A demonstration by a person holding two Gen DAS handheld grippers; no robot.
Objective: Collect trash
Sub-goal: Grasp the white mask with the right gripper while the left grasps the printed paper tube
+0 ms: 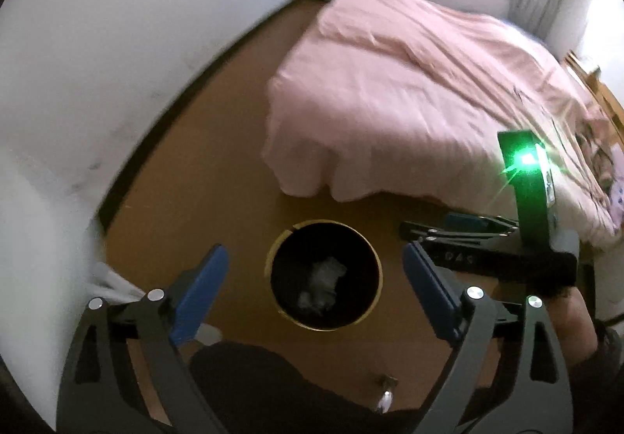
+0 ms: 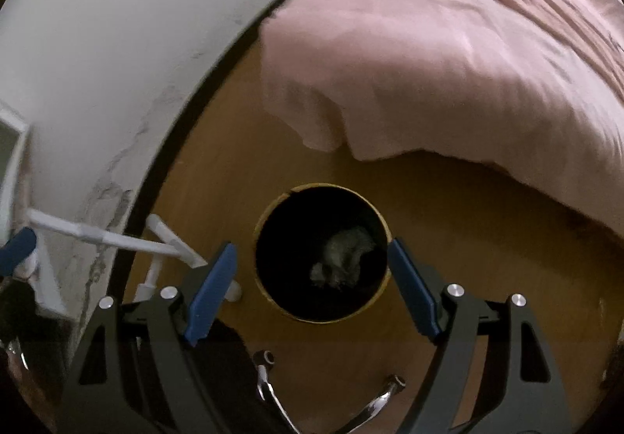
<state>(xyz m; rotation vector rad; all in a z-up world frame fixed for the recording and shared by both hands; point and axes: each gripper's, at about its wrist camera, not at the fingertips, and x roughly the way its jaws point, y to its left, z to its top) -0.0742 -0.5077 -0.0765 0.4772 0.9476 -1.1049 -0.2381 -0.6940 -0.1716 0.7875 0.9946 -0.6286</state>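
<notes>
A round black trash bin [image 1: 273,254] with a gold rim stands on the wooden floor; it also shows in the right wrist view [image 2: 261,239]. Crumpled white paper [image 1: 323,286] lies at its bottom, seen too in the right wrist view [image 2: 343,258]. My left gripper [image 1: 316,270] hangs open and empty above the bin. My right gripper [image 2: 312,262] is open and empty above the bin as well; in the left wrist view it shows at the right [image 1: 413,235], beside the bin.
A bed with a pink cover [image 1: 409,94] stands beyond the bin. A white wall [image 1: 97,63] runs along the left. A white rack [image 2: 117,239] leans by the wall. Chrome chair legs [image 2: 269,387] and a dark shape [image 1: 249,383] lie below the grippers.
</notes>
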